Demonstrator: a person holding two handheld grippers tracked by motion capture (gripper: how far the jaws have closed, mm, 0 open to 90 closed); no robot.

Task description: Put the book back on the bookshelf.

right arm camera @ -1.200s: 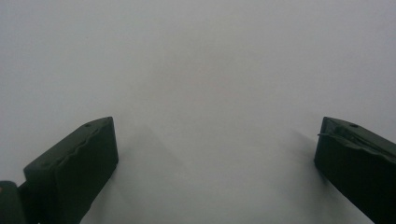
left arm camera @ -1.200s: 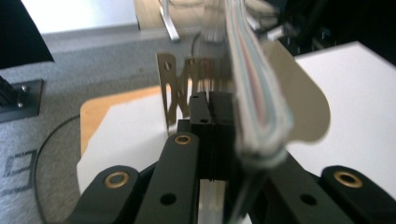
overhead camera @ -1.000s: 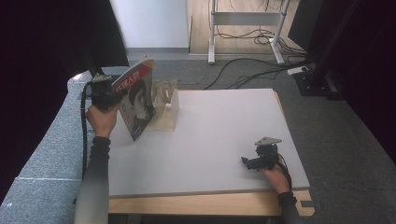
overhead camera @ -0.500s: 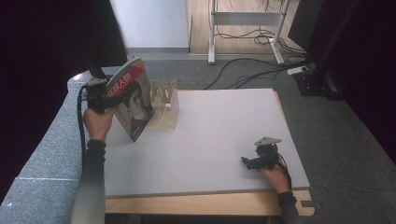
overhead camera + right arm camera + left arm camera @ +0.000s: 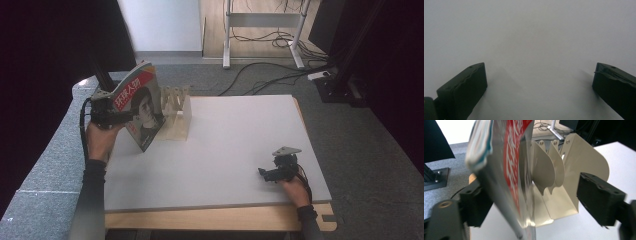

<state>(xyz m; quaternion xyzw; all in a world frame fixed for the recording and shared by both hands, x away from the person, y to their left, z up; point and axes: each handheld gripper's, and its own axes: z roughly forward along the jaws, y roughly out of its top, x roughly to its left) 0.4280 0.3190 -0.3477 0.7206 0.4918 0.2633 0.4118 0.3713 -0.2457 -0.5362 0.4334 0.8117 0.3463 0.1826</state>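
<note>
Glossy and red-topped, the magazine (image 5: 141,111) stands at the upper left of the high view, its lower corner down near the table (image 5: 235,145) just in front of the cream metal file rack (image 5: 176,116). Half a second ago I carried it a little higher and farther left; now it has come closer to the rack and stands more upright. My left gripper (image 5: 111,116) has the magazine between its jaws, yet in the left gripper view (image 5: 531,202) they stand wide, one pad against the back cover and the other well clear of the front, so I judge the hold loose rather than clamped. The rack's rounded dividers (image 5: 549,167) show just beyond the cover, which tells me the next move is to slide the magazine into a slot. My right gripper (image 5: 266,173) has not moved at the lower right of the high view, jaws spread wide over bare table (image 5: 531,37), holding nothing.
</note>
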